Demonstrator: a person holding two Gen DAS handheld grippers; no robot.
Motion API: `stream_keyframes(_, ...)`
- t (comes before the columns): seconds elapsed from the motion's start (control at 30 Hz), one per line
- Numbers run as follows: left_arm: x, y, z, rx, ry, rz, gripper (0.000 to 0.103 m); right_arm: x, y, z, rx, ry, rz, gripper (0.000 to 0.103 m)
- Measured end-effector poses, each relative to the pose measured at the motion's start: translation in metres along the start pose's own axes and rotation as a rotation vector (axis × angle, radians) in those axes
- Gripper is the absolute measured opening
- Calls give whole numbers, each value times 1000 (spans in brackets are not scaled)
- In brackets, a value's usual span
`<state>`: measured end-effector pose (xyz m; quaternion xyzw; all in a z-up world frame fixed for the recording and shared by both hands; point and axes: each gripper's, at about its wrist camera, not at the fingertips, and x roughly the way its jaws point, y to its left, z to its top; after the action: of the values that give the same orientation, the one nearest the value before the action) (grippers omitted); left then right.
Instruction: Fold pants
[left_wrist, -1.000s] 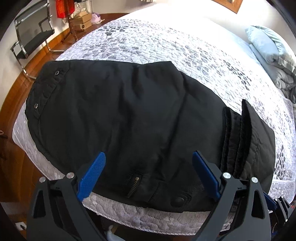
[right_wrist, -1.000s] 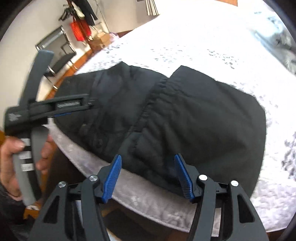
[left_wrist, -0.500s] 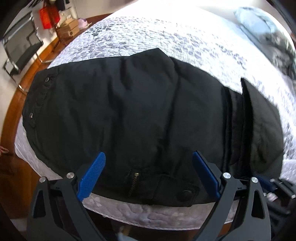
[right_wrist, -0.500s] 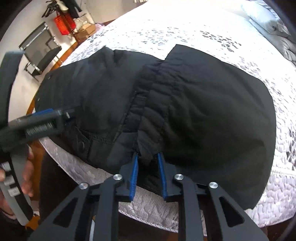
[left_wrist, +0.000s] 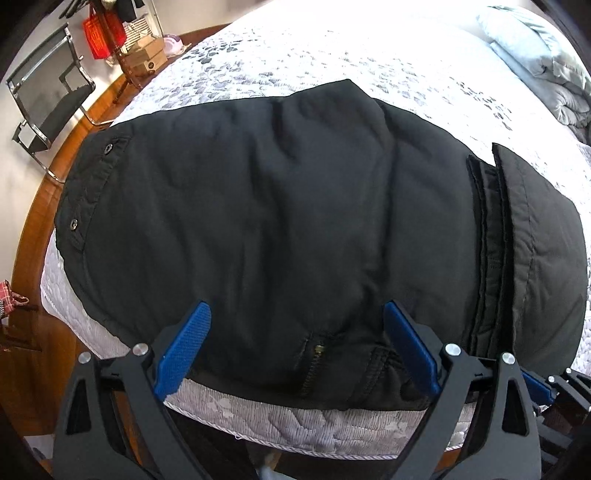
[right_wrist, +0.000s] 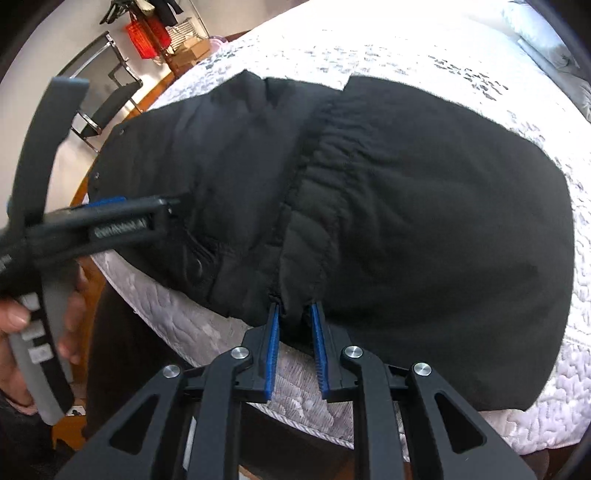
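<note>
Black padded pants (left_wrist: 280, 229) lie folded on a white quilted bed (left_wrist: 332, 51), near its front edge. My left gripper (left_wrist: 295, 343) is open, its blue fingers (left_wrist: 183, 349) spread just above the waistband by the zipper (left_wrist: 314, 358). My right gripper (right_wrist: 293, 317) is shut on the gathered cuff edge (right_wrist: 295, 295) of the folded-over pant leg (right_wrist: 424, 236). The left gripper also shows in the right wrist view (right_wrist: 110, 218), held in a hand at the left.
The bed's front edge (left_wrist: 295, 424) runs just below the grippers. A grey pillow (left_wrist: 539, 62) lies at the far right. A metal chair (left_wrist: 48, 99), boxes and a red bag (left_wrist: 99, 37) stand on the wooden floor at the left.
My right gripper moved in and closed on the cuff edge of the folded leg. My left gripper moved closer over the waistband and stayed open.
</note>
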<state>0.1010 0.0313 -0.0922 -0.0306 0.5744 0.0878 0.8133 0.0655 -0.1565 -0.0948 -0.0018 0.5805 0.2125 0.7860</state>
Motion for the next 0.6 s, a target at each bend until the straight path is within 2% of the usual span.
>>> stream_keyframes(0.03, 0, -1, 0, 5, -2, 1, 94, -1, -1, 0, 4, -6, 15, 21)
stream_keyframes(0.07, -1, -1, 1, 8, -4, 0, 94, -3, -2, 0, 12, -8, 40, 30)
stream_keyframes(0.1, -2, -3, 0, 15, -9, 0, 94, -5, -2, 1, 22, -8, 67, 44)
stream_keyframes(0.13, -3, -3, 0, 20, -12, 0, 94, -11, -3, 1, 34, -16, 97, 48)
stream_keyframes(0.23, -5, -4, -2, 27, -14, 6, 94, -36, -5, 3, 38, -68, 127, 48)
stream_keyframes(0.33, -6, -3, -4, 18, -13, 2, 94, -64, -21, 10, 104, -137, 202, 48)
stream_keyframes(0.37, -7, -3, -4, 15, -12, -2, 94, -69, -28, 13, 127, -148, 194, 48)
stream_keyframes(0.47, -8, -4, -6, 19, -13, -7, 94, -65, -52, 22, 181, -150, 46, 49)
stream_keyframes(0.6, -9, -9, -8, 36, -14, -10, 94, -40, -59, 20, 199, -100, 5, 49)
